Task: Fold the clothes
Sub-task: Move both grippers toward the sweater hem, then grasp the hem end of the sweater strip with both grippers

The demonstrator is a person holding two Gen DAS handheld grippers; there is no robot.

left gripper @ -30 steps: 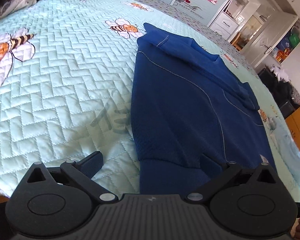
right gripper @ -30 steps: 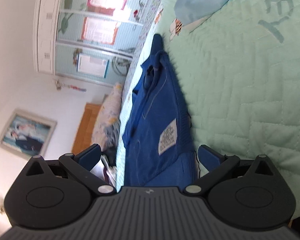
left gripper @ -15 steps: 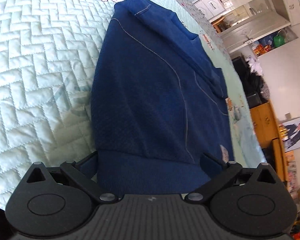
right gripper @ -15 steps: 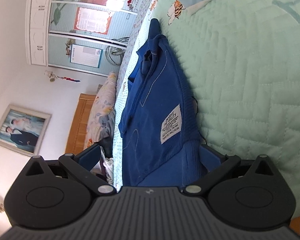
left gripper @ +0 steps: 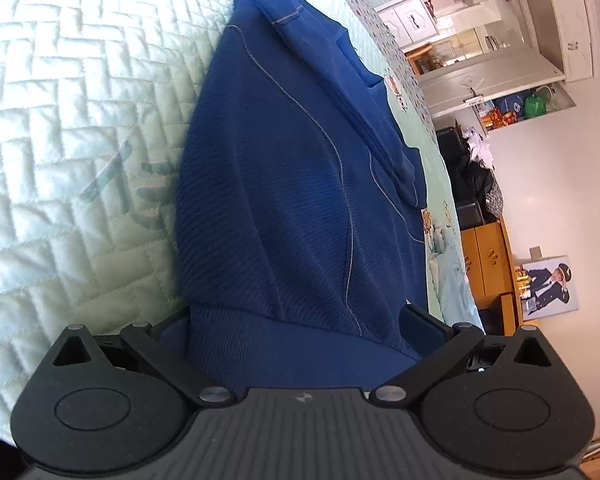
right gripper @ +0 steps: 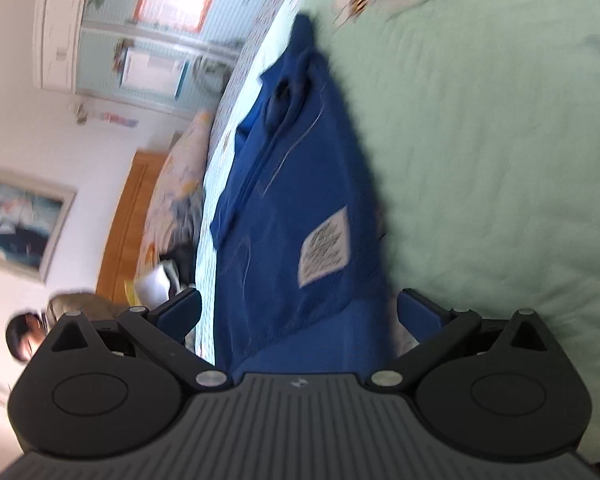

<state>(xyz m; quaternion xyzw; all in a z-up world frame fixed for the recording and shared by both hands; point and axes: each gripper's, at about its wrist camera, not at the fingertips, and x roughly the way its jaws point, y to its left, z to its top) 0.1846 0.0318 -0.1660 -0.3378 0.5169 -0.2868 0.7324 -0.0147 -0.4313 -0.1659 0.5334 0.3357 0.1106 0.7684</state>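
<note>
Lay between both sets of wide-spread jaws: blue sweatshirt [left gripper: 292,184] hem, on the quilted bedspread [left gripper: 60,152]. Left gripper [left gripper: 296,320] and right gripper [right gripper: 300,312] not closed on it. White label [right gripper: 324,246] just ahead of the right jaws.

bright daylight throughout. left wrist view sharp, with soft shadow beside the blue garment [left gripper: 292,184] on the quilt [left gripper: 72,128]. right wrist view motion-blurred; glare whitens the cabinet [right gripper: 140,28]. fisheye bending and dark corners in both.
</note>
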